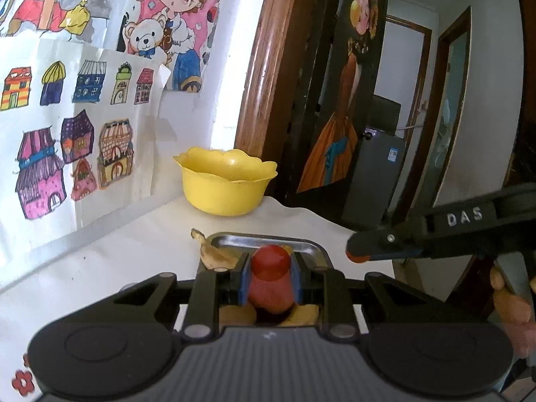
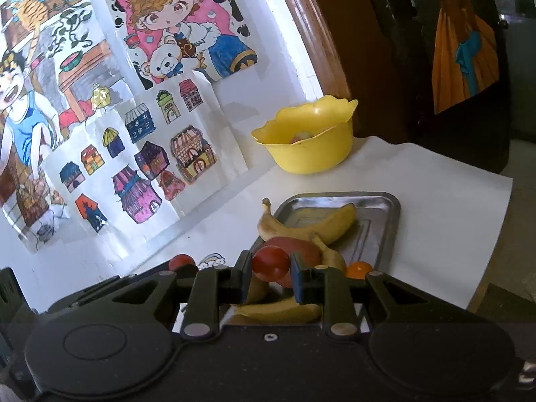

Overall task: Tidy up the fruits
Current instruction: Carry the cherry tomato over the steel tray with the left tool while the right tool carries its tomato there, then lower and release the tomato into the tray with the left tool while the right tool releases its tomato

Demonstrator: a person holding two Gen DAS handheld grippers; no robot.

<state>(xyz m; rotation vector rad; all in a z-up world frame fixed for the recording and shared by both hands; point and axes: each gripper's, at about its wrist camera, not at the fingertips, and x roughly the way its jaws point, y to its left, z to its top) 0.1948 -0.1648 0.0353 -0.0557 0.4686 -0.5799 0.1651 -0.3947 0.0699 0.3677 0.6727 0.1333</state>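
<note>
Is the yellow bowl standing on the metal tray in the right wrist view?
No, the yellow bowl stands on the white tabletop beyond the metal tray, apart from it.

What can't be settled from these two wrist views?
- Yellow bowl contents: right wrist view shows only a pale-and-red scrap; the rim hides the rest. In the left wrist view the wall hides the inside.
- Metal tray: left gripper and its red tomato cover most of it.
- Bananas' lower ends: right gripper body hides them.
</note>
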